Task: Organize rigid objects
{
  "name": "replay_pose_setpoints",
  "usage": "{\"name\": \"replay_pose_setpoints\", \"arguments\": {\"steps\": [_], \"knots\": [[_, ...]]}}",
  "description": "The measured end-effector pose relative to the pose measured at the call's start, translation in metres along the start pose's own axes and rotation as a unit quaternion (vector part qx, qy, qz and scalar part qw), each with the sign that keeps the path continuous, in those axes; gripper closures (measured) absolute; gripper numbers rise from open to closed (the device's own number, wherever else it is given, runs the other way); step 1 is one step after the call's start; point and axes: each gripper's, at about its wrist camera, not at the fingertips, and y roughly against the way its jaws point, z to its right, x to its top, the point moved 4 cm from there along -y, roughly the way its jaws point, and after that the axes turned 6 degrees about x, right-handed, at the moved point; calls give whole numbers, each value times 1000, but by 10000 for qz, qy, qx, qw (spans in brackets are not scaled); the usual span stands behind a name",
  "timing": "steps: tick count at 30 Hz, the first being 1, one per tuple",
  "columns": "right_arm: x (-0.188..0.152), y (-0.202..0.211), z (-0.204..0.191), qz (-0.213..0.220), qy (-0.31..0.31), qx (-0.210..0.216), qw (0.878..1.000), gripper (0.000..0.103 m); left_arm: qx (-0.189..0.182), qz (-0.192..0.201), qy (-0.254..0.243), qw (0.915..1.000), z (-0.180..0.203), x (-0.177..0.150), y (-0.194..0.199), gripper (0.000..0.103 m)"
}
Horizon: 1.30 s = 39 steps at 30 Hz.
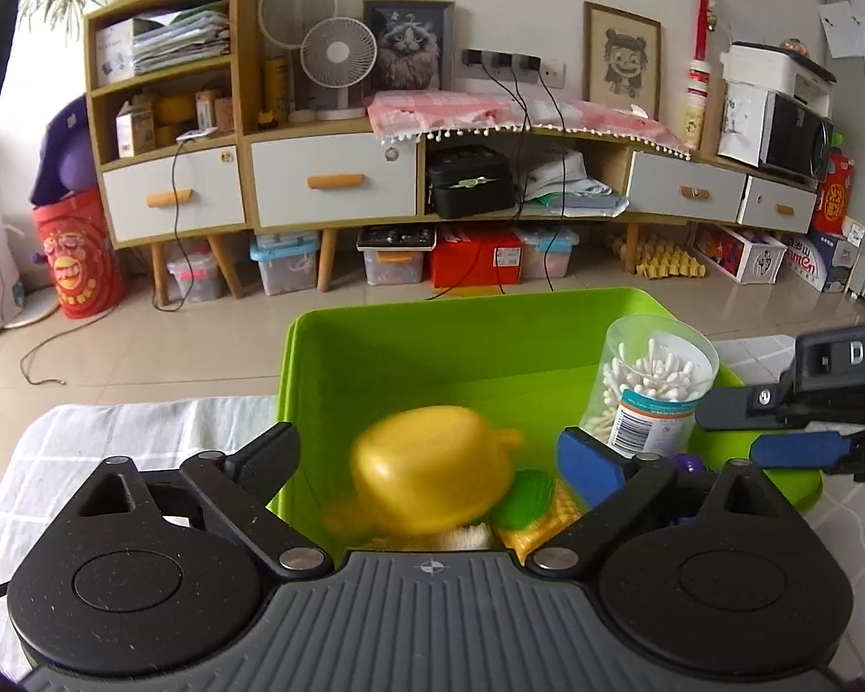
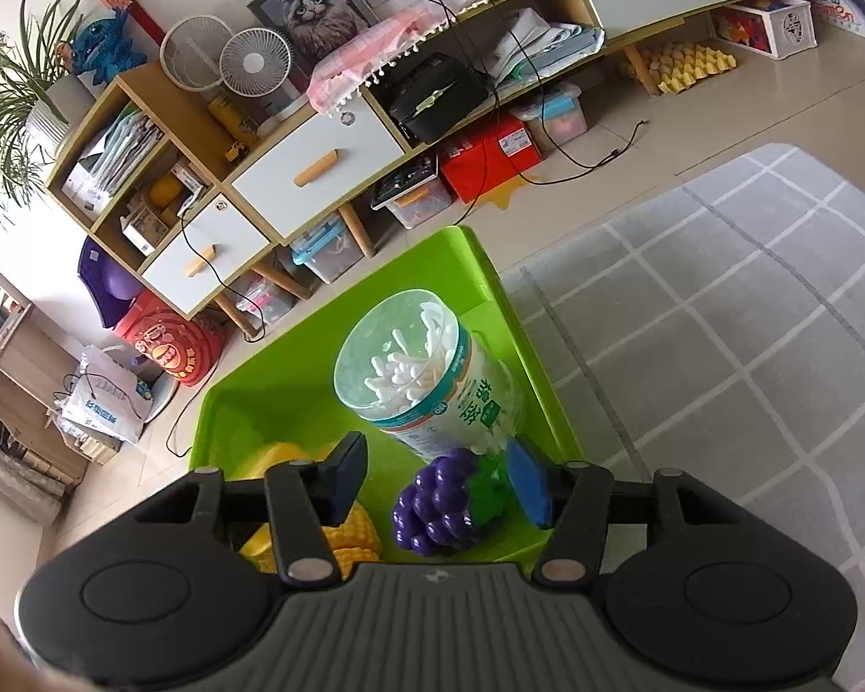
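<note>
Hovering with fingers spread and empty, the left gripper (image 1: 432, 461) and right gripper (image 2: 438, 481) are framing the green bin (image 1: 375, 346), where the blurred yellow toy (image 1: 432, 467), corn (image 2: 349, 536), grapes (image 2: 438, 510) and, at two o'clock, the swab jar (image 1: 651, 386) are sitting together, apparently being gathered for tidiness.

Bin (image 1: 375, 357): lime green. Toy pot (image 1: 432, 470): yellow, blurred. Corn (image 2: 349, 539): yellow kernels. Grapes (image 2: 441, 504): purple, green leaf. Swab jar (image 2: 427, 369): clear, white swabs, white-and-teal label. Left tool (image 1: 429, 455): black, one blue pad; right tool (image 2: 438, 484) the same. Counter cloth (image 2: 749, 317): grey with white grid lines. Floor: beige tile.
</note>
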Motion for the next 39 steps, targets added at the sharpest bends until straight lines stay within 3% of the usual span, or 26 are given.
{"name": "replay_pose_setpoints", "arguments": {"steps": [10,24,29,39], "knots": [[-3,19,-4,35,-19,-6,10000,53,3,-151,232,9996,-7,2,15,5],[-9,61,-12,12,174,-184,9997,52,-20,-202,425,9989,-13,-7,56,4],[-19,76,-15,-77,81,0,9999,51,-116,-207,681,9974,-17,-10,74,4],[-46,101,-22,-244,508,-17,9984,51,-118,-297,755,9966,-21,-29,105,4]]}}
